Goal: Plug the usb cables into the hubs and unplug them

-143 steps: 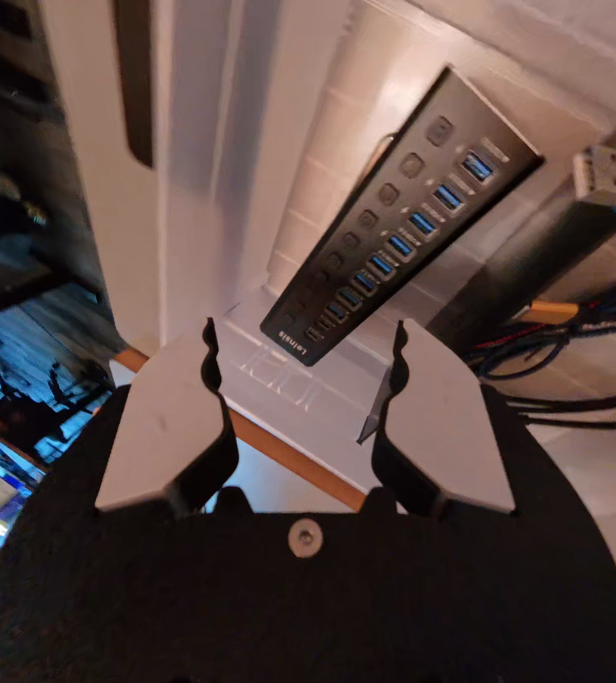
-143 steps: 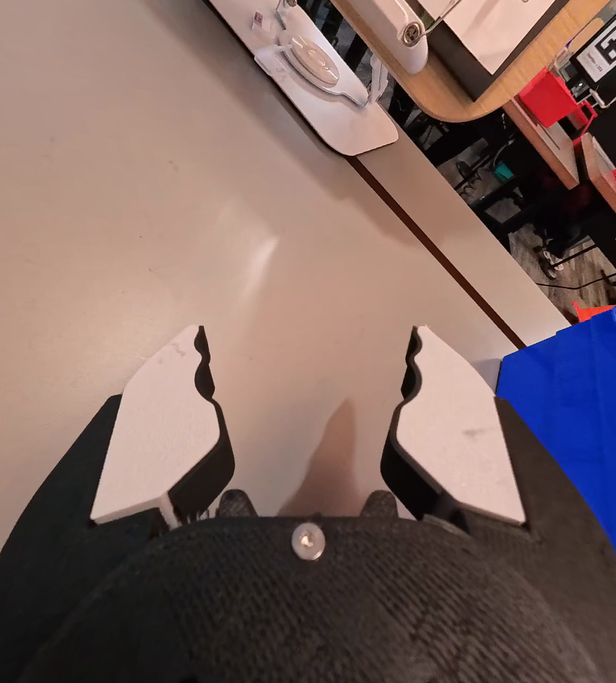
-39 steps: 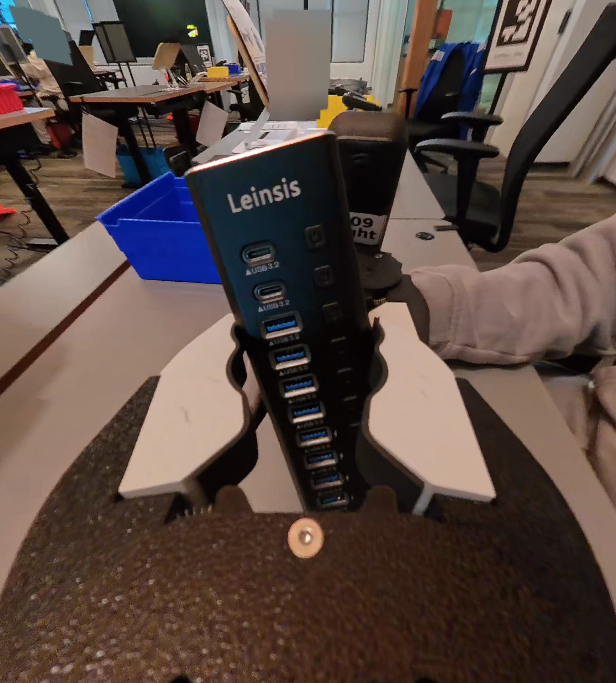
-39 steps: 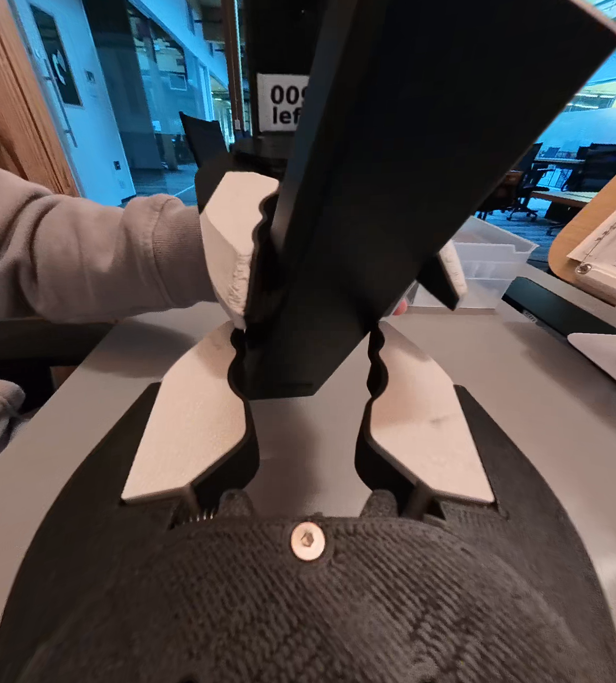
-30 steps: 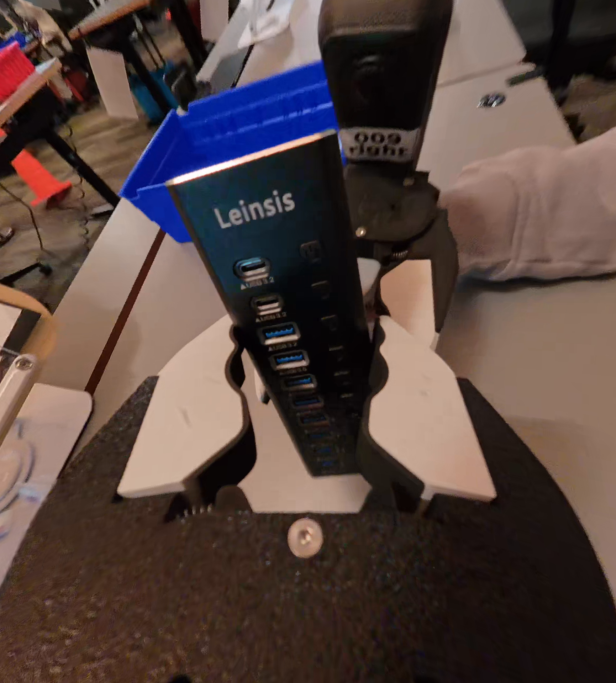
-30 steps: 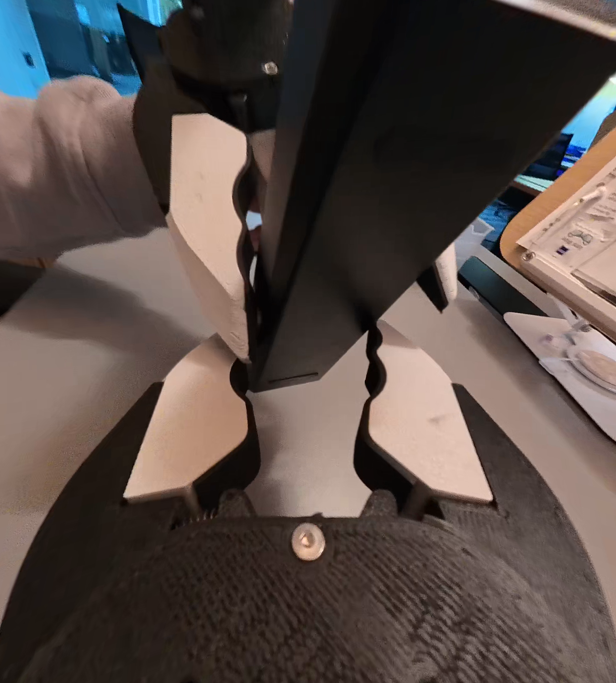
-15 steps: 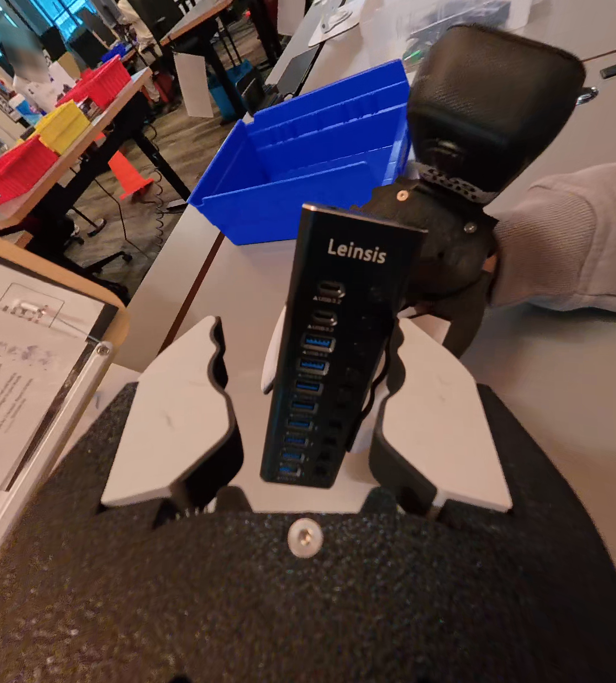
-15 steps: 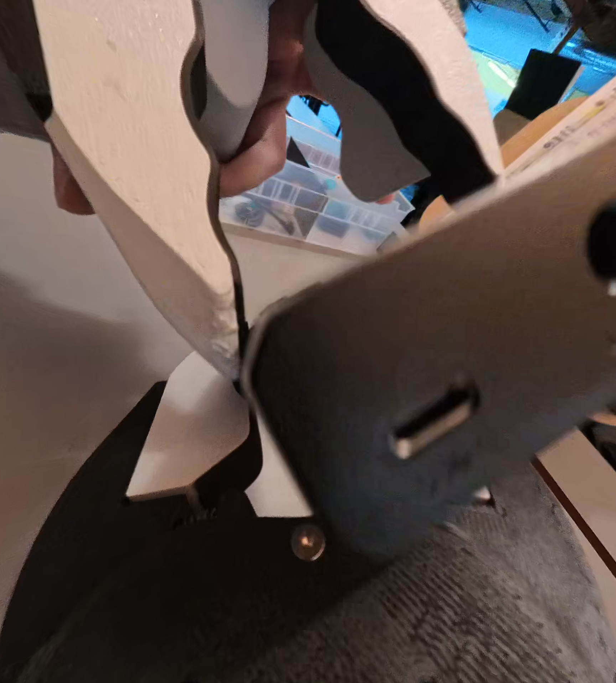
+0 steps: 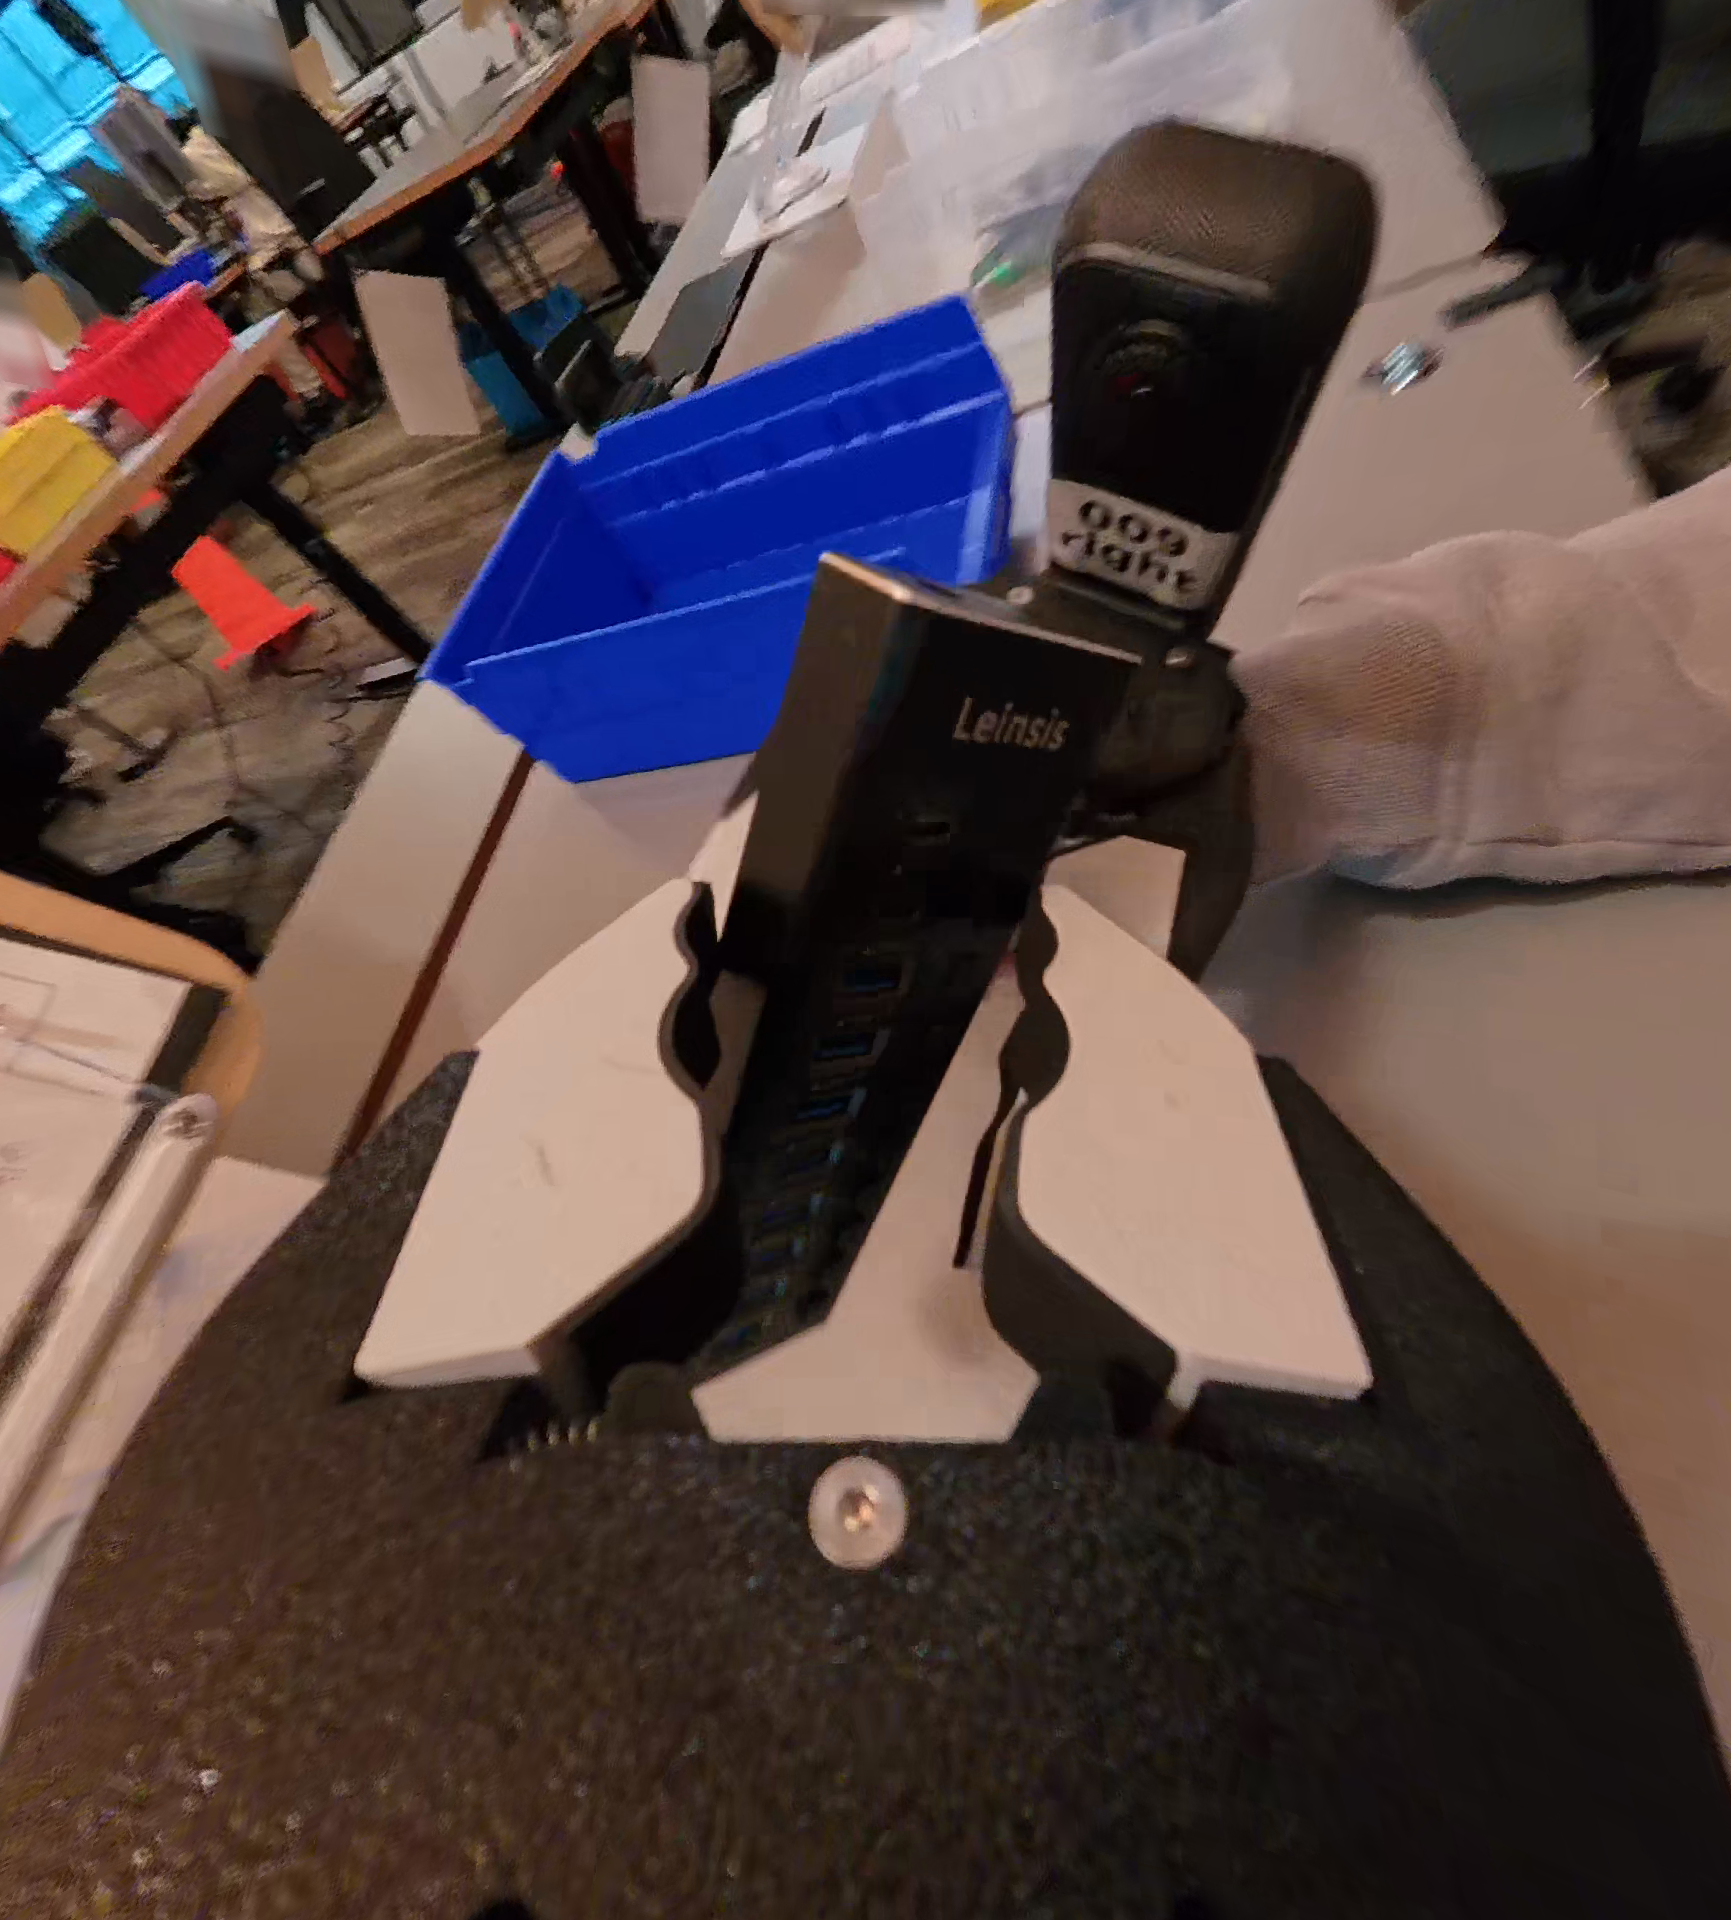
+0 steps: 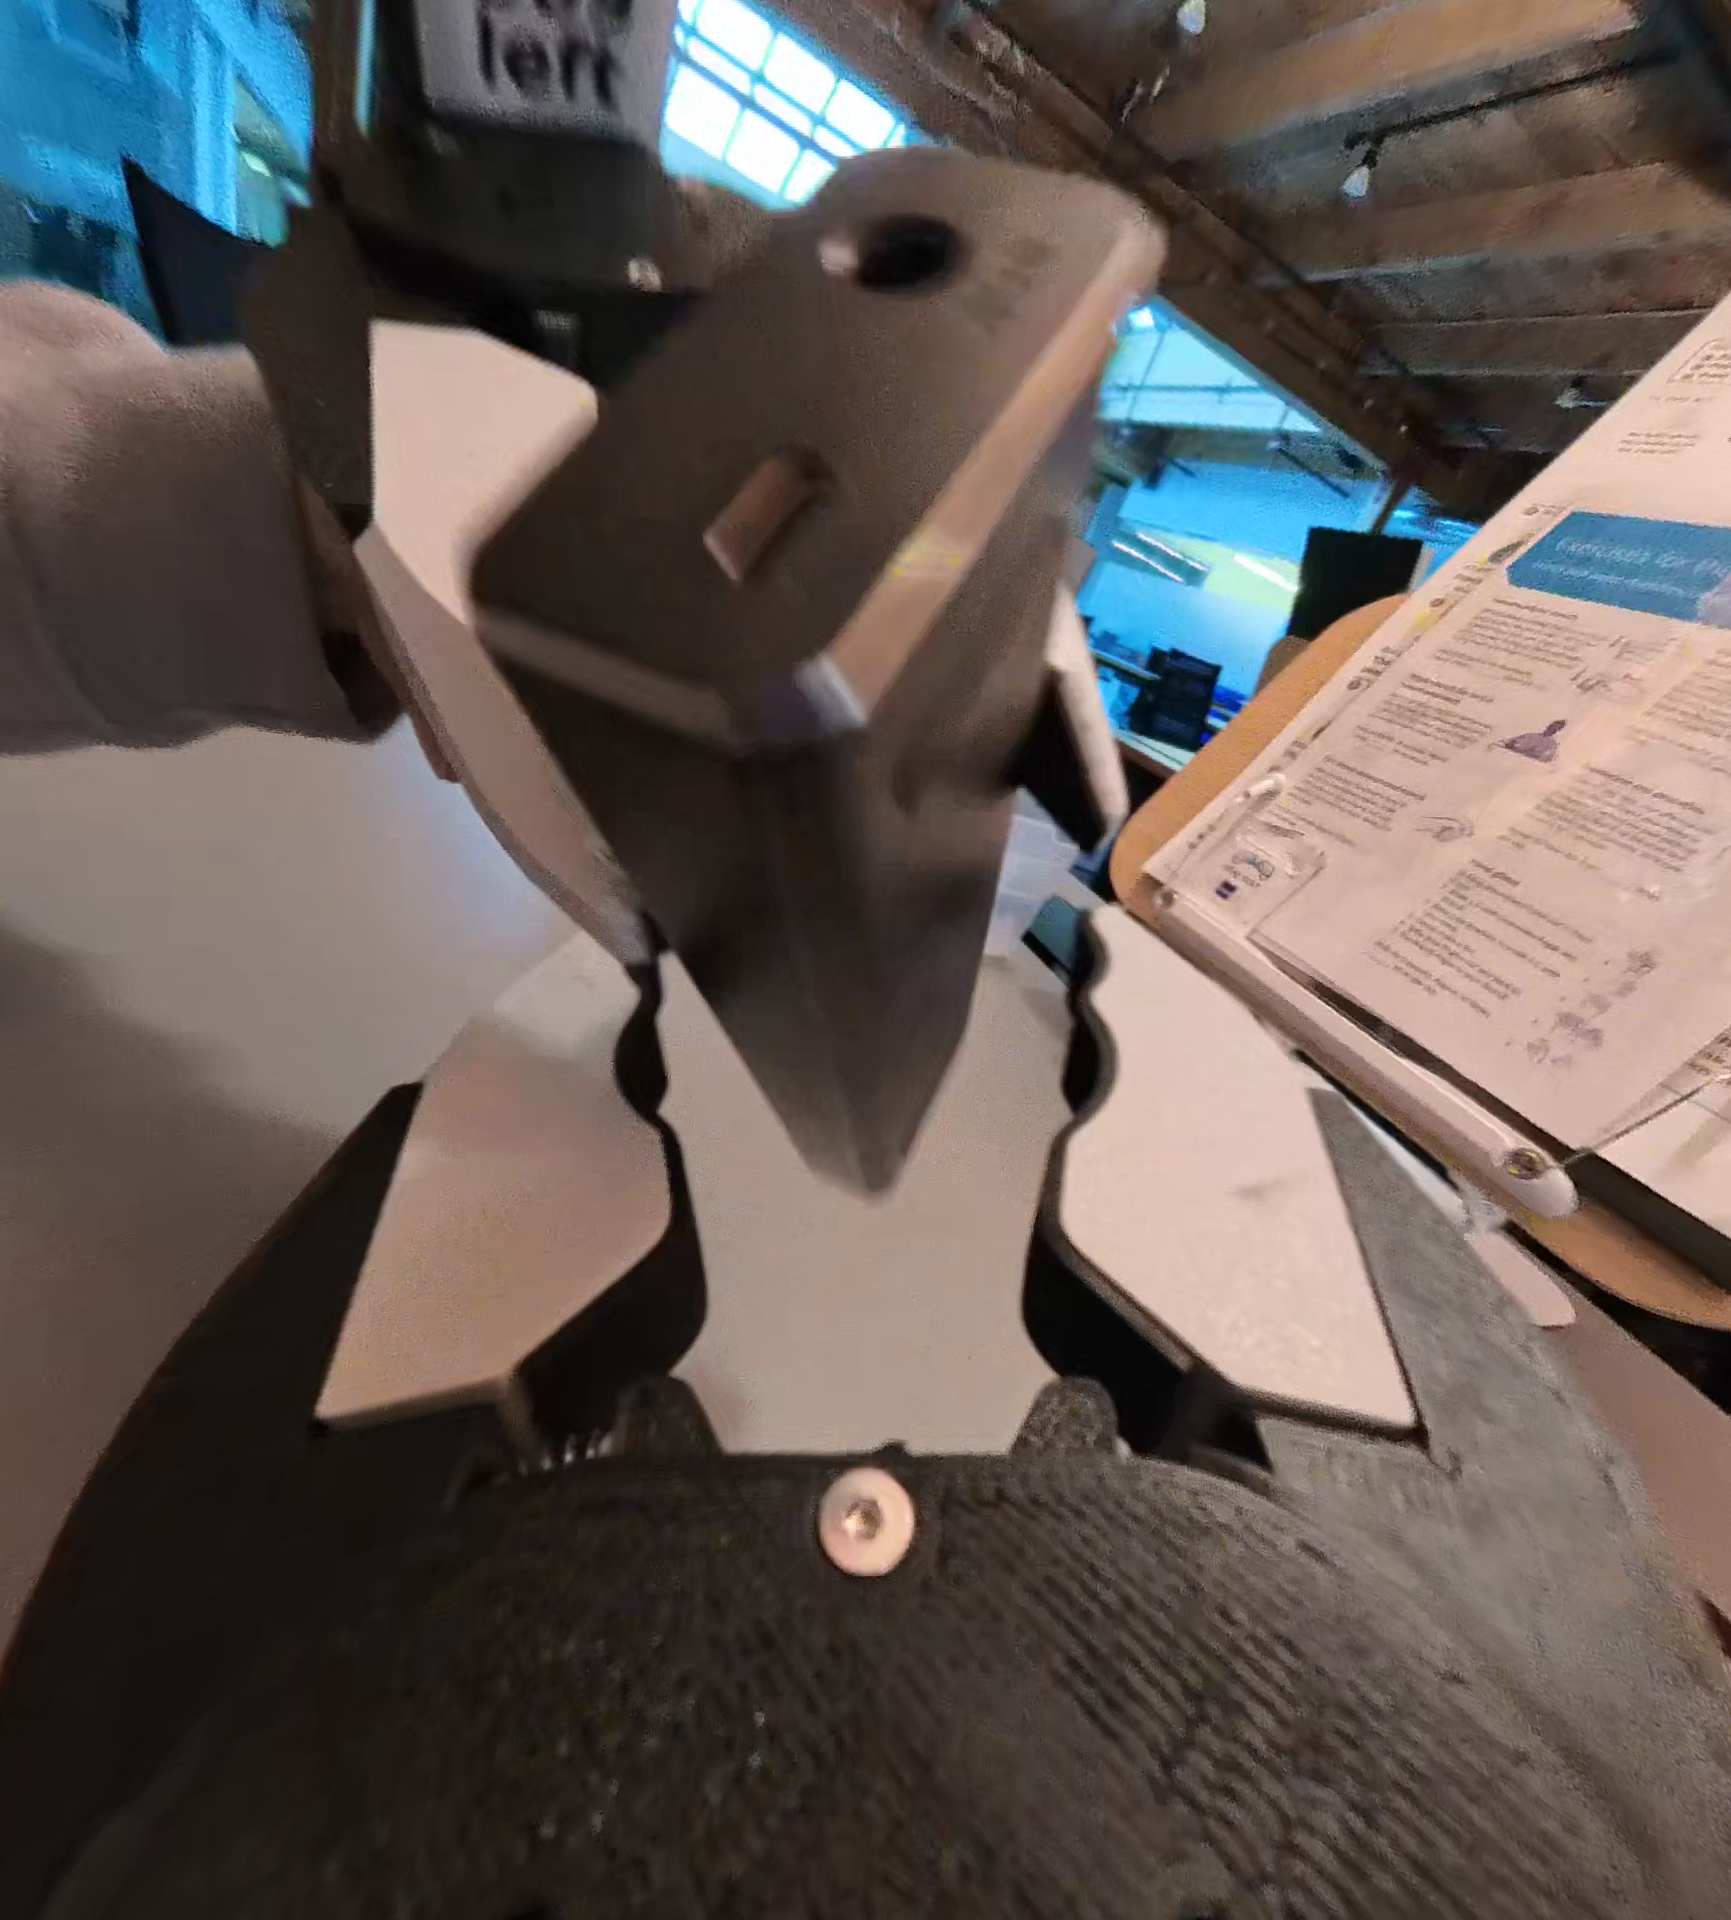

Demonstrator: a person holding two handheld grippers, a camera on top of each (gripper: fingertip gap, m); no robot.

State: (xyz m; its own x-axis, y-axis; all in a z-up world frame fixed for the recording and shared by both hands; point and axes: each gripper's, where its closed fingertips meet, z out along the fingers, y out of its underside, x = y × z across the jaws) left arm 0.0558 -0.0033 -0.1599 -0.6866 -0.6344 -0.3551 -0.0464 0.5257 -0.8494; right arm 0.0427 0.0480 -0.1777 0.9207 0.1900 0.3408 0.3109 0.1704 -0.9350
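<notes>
hub [image 9: 902,883] upright between my left tongs [image 9: 866,940], gripped by them over counter [image 9: 1463,1091]; right tongs [image 10: 866,997] wide, hub tip just between. i'd keep grip firm, set it flat b4 cables.

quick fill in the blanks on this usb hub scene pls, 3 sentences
1. The hub clamped between the fingers of the left gripper is ___ in colour.
2. The bin on the table behind the hub is ___.
3. In the right wrist view, the right gripper has its jaws ___, touching neither side of the hub's lower corner.

Missing words: black; blue; open
</notes>
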